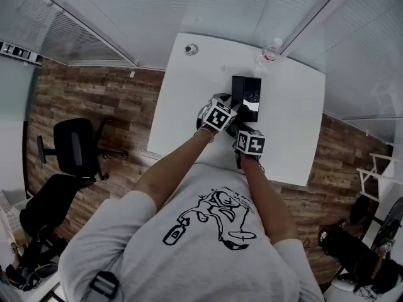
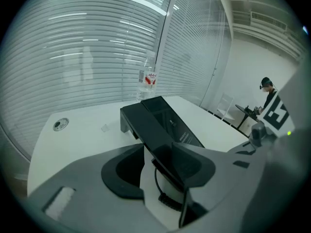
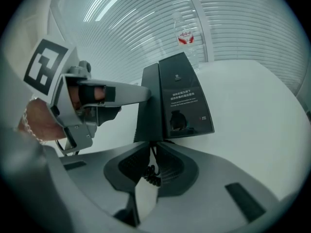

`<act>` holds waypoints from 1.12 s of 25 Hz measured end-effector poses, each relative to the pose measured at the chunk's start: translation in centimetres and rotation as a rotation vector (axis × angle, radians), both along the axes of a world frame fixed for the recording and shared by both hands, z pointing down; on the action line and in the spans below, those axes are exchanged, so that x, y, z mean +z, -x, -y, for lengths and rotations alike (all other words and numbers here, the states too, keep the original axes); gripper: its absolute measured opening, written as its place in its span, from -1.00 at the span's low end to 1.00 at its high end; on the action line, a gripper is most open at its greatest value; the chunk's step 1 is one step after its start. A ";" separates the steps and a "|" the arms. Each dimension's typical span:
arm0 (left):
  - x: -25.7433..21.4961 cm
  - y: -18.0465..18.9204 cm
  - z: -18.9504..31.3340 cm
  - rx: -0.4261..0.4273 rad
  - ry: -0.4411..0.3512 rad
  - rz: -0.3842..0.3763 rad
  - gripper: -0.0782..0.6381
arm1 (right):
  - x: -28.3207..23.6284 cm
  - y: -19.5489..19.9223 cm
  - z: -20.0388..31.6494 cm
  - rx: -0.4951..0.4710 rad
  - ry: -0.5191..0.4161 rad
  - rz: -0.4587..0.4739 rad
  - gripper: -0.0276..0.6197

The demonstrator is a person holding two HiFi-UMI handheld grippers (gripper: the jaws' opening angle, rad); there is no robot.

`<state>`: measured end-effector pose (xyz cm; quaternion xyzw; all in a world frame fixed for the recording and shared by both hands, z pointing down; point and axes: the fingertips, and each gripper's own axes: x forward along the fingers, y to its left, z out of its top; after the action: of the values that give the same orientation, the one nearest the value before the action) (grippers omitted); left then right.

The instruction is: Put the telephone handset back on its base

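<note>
Plainly, only the right gripper view shows the right gripper (image 3: pixel 151 152) pinched nearly together on the coiled cord (image 3: pixel 153 173). The left gripper view shows the left gripper (image 2: pixel 163 154) clasping the near end of the handset (image 2: pixel 146 123), which lies along the left side of its base (image 2: pixel 177 123) on the white table (image 2: pixel 82 125). From the head view, both forearms reach forward side by side, grippers tilted down.
</note>
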<state>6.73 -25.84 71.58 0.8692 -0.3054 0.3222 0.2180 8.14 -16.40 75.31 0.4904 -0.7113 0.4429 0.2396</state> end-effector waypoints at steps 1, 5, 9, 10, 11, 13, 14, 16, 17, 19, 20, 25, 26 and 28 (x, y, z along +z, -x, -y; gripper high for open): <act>-0.1 0.0 0.0 0.005 -0.010 0.005 -0.29 | 0.0 0.0 0.0 0.013 0.005 0.010 -0.81; -0.2 0.2 -0.1 0.017 -0.037 0.020 -0.29 | 0.1 0.2 0.1 0.030 0.020 0.020 -0.81; -0.6 0.0 0.1 0.020 -0.089 0.051 -0.29 | -0.1 0.2 0.5 0.039 0.014 -0.003 -0.82; -0.5 0.0 0.2 0.024 -0.091 0.061 -0.29 | 0.0 0.2 0.5 0.036 0.017 -0.009 -0.82; -0.3 0.0 0.3 0.028 -0.089 0.077 -0.29 | 0.1 0.2 0.6 0.032 0.022 -0.010 -0.82; 0.2 0.1 0.3 0.032 -0.083 0.107 -0.33 | 0.3 0.3 0.6 0.018 0.032 -0.001 -0.82; 0.3 0.0 0.3 0.032 -0.082 0.111 -0.33 | 0.3 0.3 0.5 0.009 0.033 0.002 -0.82; 0.3 -0.1 0.2 0.031 -0.085 0.108 -0.33 | 0.2 0.3 0.4 -0.012 0.022 -0.009 -0.82; 0.2 0.0 0.2 0.032 -0.089 0.106 -0.33 | 0.2 0.1 0.2 -0.020 0.014 -0.019 -0.82; -0.1 0.5 0.0 0.025 -0.097 0.097 -0.33 | -0.4 -0.5 -0.1 -0.027 -0.013 -0.031 -0.82; -0.3 0.9 -0.1 0.012 -0.097 0.085 -0.33 | -1.0 -0.9 0.0 -0.026 -0.037 -0.033 -0.82; -2.6 2.6 -1.5 -0.073 -0.091 -0.010 -0.33 | -5.9 -3.9 1.3 -0.044 -0.215 -0.065 -0.82; -3.2 2.8 -1.9 -0.082 -0.094 -0.026 -0.33 | -7.1 -4.4 1.6 -0.054 -0.253 -0.075 -0.82; -4.7 2.9 -2.6 -0.101 -0.101 -0.061 -0.34 | -9.6 -5.5 2.1 -0.072 -0.322 -0.098 -0.82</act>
<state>3.81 -23.25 66.93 0.8719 -0.3579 0.2685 0.1989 13.69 -18.53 65.72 0.5175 -0.7777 0.2899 0.2081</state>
